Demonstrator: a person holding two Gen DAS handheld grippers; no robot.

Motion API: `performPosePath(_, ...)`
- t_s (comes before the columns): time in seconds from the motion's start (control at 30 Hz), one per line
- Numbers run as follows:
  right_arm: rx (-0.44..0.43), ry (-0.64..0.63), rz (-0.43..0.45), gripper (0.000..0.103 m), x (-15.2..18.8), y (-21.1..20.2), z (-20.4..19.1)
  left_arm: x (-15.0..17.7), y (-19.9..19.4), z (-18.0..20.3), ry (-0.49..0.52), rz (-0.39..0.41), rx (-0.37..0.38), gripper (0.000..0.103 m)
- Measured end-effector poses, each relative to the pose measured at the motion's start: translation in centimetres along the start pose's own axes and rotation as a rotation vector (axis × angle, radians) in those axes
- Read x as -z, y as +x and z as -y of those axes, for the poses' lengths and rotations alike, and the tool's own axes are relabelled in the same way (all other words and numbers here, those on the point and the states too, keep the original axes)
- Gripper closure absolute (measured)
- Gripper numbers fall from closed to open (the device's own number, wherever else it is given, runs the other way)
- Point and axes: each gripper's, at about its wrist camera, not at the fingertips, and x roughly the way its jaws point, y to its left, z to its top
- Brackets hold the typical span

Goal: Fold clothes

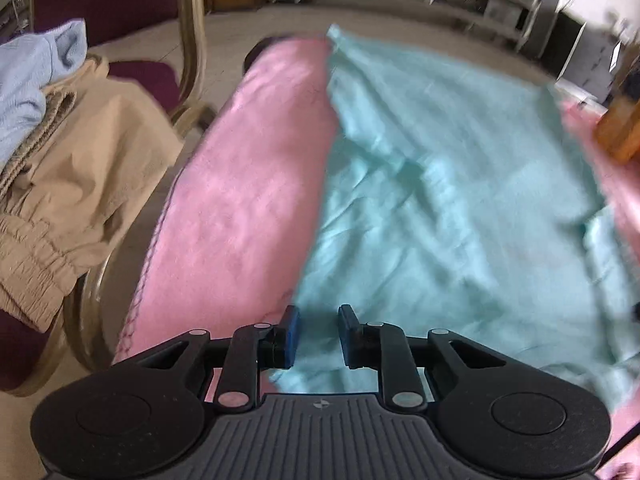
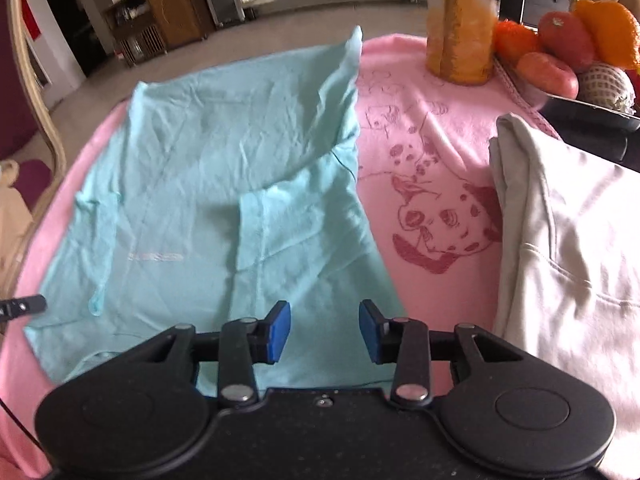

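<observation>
Left gripper (image 1: 319,334): jaws a narrow gap apart, nothing pinched between the blue pads (image 1: 293,336). It hangs over the near left edge of the teal shirt (image 1: 440,184), right where teal meets the pink blanket (image 1: 240,208). Can't tell if the tips touch the cloth.

Right gripper (image 2: 324,330): jaws wider apart than my left, empty too, pads (image 2: 280,334) clear of any fabric. It sits over the shirt's (image 2: 224,168) near right part, close to its right edge.

Shirt lies spread on the pink blanket (image 2: 432,152), partly folded: in the right wrist view the right side is turned in over the body, leaving a straight fold edge, with the far right corner lifted and creased. Lots of wrinkles. The left wrist view is motion-blurred.

At the left edge of the right wrist view, a bit of black hardware (image 2: 24,306) pokes in over the blanket; can't tell what it is.

Right of the shirt: bare blanket with a spotted dog print (image 2: 444,220), then a folded pale grey-white garment (image 2: 560,240) lying on the blanket, apart from the shirt.

Left of the table: a chair (image 1: 192,48) with maroon upholstery, carrying a tan garment (image 1: 80,168) with an elastic cuff and a light blue one (image 1: 28,80) on top.

Far right: an orange-yellow bottle (image 2: 460,24) standing on the blanket, and next to it a dark bowl (image 2: 588,110) of fruit (image 2: 568,40).

Beyond: floor, shelving, a wooden cabinet (image 2: 176,12).
</observation>
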Motion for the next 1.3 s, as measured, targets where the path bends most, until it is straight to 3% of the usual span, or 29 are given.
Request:
performPosePath(0.27, 0.072, -0.071, -0.064, 0.066, 2.6, -0.6, -0.5, 2.7, -2.2, 0.0, 0.096, -0.047, -0.032, 0.08)
performPosePath(0.4, 0.09, -0.005, -0.064, 0.066, 3.8, -2.4, 0.8, 4.4, -3.3, -1.2, 0.069, -0.066, -0.019, 0.082)
performPosePath(0.57, -0.015, 0.05, -0.004, 0.067, 4.2, -4.1, 1.3, 4.5, -5.4, -0.4, 0.094, 0.036, 0.107, 0.083)
performPosePath(0.63, -0.066, 0.021, 0.015, 0.075, 4.0, -3.9, 0.2, 4.5, -5.1, 0.8, 0.122, 0.048, 0.148, 0.082)
performPosePath(0.83, -0.138, -0.073, -0.027, 0.076, 3.3, -1.3, -3.0, 5.0, -3.3, 3.9, 0.248, 0.014, 0.171, 0.083)
performPosePath(1.0, -0.095, -0.182, -0.077, 0.075, 4.7, -1.2, -4.5, 6.2, -3.3, 4.4, 0.318, -0.03, 0.157, 0.085)
performPosePath(1.17, -0.111, -0.122, -0.145, 0.076, 5.8, -2.7, -2.7, 6.6, -4.6, 3.1, 0.303, -0.047, 0.181, 0.086)
performPosePath(1.3, -0.146, 0.025, -0.057, 0.073, 5.2, -4.5, 0.2, 5.1, -5.5, 0.6, 0.16, 0.033, 0.19, 0.081)
